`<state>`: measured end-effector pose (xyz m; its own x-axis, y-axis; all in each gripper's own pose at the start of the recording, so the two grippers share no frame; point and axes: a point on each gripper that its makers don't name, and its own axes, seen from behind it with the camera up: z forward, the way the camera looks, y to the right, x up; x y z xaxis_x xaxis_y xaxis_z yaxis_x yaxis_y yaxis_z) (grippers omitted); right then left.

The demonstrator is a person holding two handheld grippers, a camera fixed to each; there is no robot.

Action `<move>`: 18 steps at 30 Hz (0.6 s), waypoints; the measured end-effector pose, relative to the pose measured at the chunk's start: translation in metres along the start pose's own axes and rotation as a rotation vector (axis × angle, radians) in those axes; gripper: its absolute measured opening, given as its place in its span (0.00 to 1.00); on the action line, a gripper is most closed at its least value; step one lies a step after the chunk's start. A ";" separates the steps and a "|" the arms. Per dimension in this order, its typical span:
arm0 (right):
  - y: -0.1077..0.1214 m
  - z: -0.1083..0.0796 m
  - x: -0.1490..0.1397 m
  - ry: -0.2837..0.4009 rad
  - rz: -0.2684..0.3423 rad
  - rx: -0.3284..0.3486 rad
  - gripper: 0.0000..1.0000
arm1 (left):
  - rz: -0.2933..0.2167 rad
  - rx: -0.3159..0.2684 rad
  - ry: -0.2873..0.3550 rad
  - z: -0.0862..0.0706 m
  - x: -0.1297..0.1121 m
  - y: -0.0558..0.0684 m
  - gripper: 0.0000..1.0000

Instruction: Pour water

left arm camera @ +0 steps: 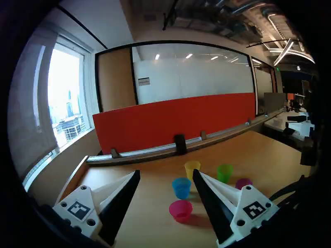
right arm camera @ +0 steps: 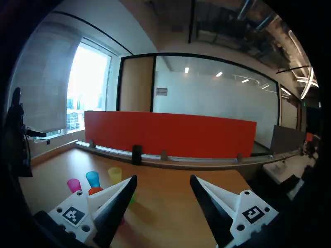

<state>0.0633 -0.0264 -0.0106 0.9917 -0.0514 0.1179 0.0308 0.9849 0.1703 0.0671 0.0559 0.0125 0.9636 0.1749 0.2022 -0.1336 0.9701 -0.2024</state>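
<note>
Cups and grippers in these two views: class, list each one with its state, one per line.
Left gripper: open, holding nothing.
Right gripper: open, holding nothing.
Yellow cup: upright.
Blue cup: upright.
Pink cup: upright.
Green cup: upright.
Purple cup: upright, partly hidden.
Orange cup: mostly hidden, state unclear.

five cups stand on the one wooden desk in the left gripper view: one yellow cup, one green cup, one blue cup, one purple cup and one pink cup. the right gripper view adds what looks like one orange cup, mostly hidden, so perhaps six in all.
</note>
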 end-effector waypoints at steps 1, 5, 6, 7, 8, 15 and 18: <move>-0.002 0.000 -0.002 -0.005 -0.001 0.007 0.99 | 0.002 -0.008 -0.009 0.002 -0.003 0.001 0.94; -0.012 0.001 -0.009 -0.032 -0.002 0.024 0.99 | -0.001 -0.049 -0.055 0.013 -0.018 0.007 0.94; -0.014 0.001 -0.010 -0.037 -0.002 0.023 0.99 | -0.004 -0.060 -0.065 0.017 -0.021 0.008 0.94; -0.016 0.003 -0.010 -0.041 -0.001 0.019 0.99 | -0.007 -0.073 -0.074 0.021 -0.024 0.008 0.94; -0.018 0.004 -0.010 -0.046 -0.001 0.015 0.99 | -0.011 -0.087 -0.084 0.025 -0.028 0.009 0.94; -0.036 0.010 -0.012 -0.084 -0.016 -0.033 0.99 | -0.009 -0.200 -0.150 0.065 -0.050 0.009 0.94; -0.046 0.014 -0.014 -0.105 -0.022 -0.049 0.99 | 0.005 -0.241 -0.178 0.084 -0.059 0.006 0.94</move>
<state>0.0458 -0.0730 -0.0066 0.9723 -0.0878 0.2168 0.0613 0.9901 0.1260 -0.0101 0.0653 0.0801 0.9043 0.2270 0.3614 -0.0589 0.9051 -0.4210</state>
